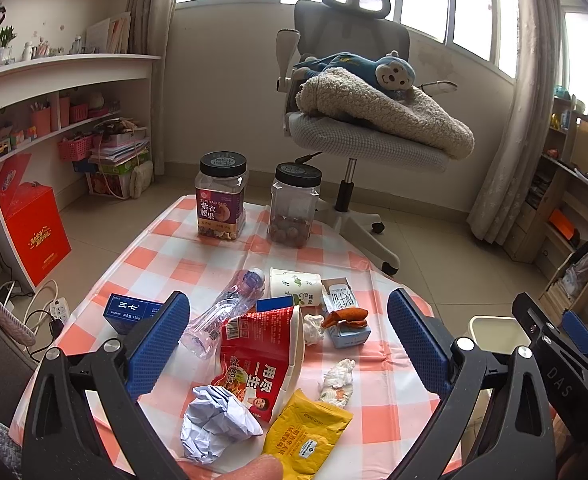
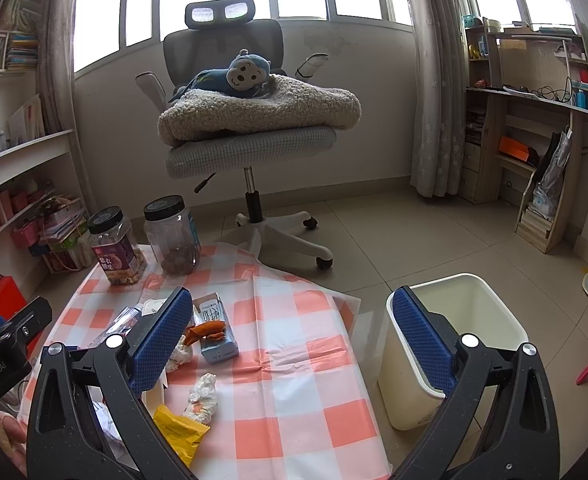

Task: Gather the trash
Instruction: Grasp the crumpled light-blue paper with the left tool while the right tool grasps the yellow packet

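Trash lies heaped on the checked worktop (image 1: 166,256) between the fingers of the left claw (image 1: 288,344), which is spread wide and holds nothing, touching none of it. Inside its span sit a crushed red noodle cup (image 1: 260,356), a clear plastic bottle (image 1: 226,312) on its side, a crumpled paper ball (image 1: 218,424) nearest the claw, a yellow wrapper (image 1: 305,432), a dirty tissue (image 1: 337,382) and a small carton (image 1: 347,330) with an orange peel (image 1: 345,317) on top. Just outside its left finger lies a blue box (image 1: 130,312). Farther ahead stand two black-lidded jars: a labelled jar (image 1: 221,196) with nuts at the bottom, and a plain jar (image 1: 294,206) about a third full of brown round things.

The right claw (image 2: 288,342) is also wide and empty, hovering over the worktop's right edge. Behind its right finger a cream bin (image 2: 497,320) stands on the floor; what shows of its inside is bare.
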Tool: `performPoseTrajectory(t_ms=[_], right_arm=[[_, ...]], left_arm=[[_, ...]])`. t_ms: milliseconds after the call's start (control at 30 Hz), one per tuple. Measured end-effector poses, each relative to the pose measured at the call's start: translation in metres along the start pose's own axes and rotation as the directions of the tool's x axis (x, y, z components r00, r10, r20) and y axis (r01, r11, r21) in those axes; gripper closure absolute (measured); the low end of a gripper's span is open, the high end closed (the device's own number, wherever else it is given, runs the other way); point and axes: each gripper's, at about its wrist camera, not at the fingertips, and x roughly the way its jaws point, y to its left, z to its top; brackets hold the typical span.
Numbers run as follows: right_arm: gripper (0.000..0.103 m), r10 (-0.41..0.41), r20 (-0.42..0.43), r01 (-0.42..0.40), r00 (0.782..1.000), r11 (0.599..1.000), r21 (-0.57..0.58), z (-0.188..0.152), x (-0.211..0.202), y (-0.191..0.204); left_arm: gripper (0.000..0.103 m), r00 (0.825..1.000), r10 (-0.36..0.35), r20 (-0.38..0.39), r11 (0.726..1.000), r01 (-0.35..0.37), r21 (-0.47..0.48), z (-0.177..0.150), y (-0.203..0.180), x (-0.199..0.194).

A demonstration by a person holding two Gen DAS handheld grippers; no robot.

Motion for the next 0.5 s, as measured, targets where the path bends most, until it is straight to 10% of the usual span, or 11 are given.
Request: performPoseTrajectory(t_ms=[333,500], right_arm=[[0.007,0.033,-0.311,-0.03,0.95,0.999,0.014,-0.021,0.046,0.013],[0.007,0.03,-0.471,-0.049,0.882,0.998,-0.027,-0.035,0.063,0.023]], left_arm=[[0.007,0.958,0.199,-0.208,0.979,-0.205,-0.008,0.005,0.05,0.024],[0.007,0.928,0.084,-0.362,0.969,-0.16,-0.186,0.007,0.102,0.039]])
